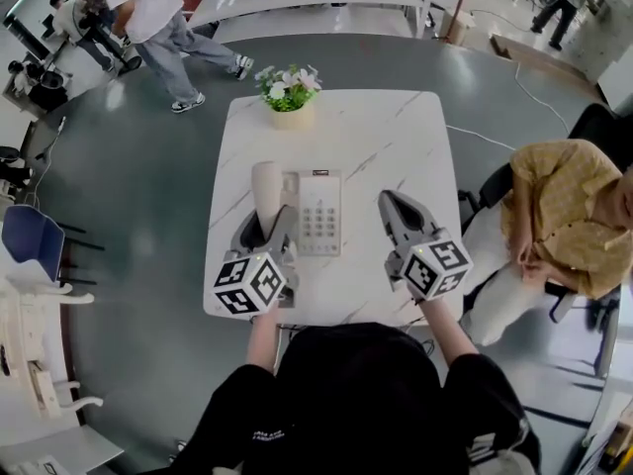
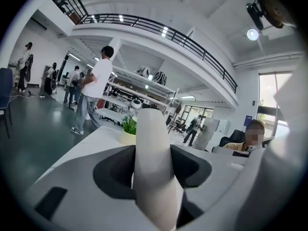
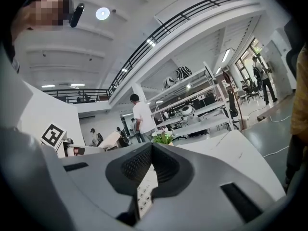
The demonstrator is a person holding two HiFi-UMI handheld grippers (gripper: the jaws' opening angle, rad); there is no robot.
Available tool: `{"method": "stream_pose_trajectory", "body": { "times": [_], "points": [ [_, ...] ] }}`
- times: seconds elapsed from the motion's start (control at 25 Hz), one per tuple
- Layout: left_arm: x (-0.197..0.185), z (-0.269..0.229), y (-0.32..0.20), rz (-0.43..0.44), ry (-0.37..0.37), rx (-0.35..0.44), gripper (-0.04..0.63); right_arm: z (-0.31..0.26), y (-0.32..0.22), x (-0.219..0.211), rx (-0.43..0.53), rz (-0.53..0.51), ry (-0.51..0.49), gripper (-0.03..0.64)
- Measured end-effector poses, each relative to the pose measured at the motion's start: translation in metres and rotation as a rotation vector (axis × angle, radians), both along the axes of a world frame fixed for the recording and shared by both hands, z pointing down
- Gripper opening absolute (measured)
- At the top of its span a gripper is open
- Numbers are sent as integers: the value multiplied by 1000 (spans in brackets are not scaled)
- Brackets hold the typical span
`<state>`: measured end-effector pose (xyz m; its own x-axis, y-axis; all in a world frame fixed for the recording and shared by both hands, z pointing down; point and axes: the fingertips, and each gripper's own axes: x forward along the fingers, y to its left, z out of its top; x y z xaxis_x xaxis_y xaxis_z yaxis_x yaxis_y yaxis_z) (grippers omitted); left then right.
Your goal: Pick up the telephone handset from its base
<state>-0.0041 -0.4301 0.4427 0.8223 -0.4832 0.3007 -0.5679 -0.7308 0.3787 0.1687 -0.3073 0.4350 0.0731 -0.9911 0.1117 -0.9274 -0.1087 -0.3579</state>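
Note:
The cream telephone handset [image 1: 265,191] [image 2: 153,167] is held up off the table, tilted, with its far end highest. My left gripper [image 1: 269,222] [image 2: 153,177] is shut on it, one grey jaw on each side of its middle. The telephone base [image 1: 318,216], with its keypad [image 3: 143,189], lies on the white marble table [image 1: 386,137] just right of the handset. To the right of the base, my right gripper [image 1: 396,206] [image 3: 151,148] hovers above the table with its tips together and nothing in them.
A pot of flowers [image 1: 290,92] stands at the table's far edge. A seated person in a yellow shirt [image 1: 564,226] is close to the table's right side. Another person [image 1: 158,28] walks on the floor beyond the far left corner.

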Motion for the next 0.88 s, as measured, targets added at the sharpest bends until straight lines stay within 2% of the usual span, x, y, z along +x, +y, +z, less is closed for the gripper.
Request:
{"method": "stream_pose_trajectory", "body": {
  "times": [0.44,0.88],
  "points": [
    [-26,-52,12,-24,113,102,209,-24,18,5,53,19,10,-9],
    [-45,-69,21,-55,171,121,209,-39,28,-6,85,-7,20,-9]
  ]
}}
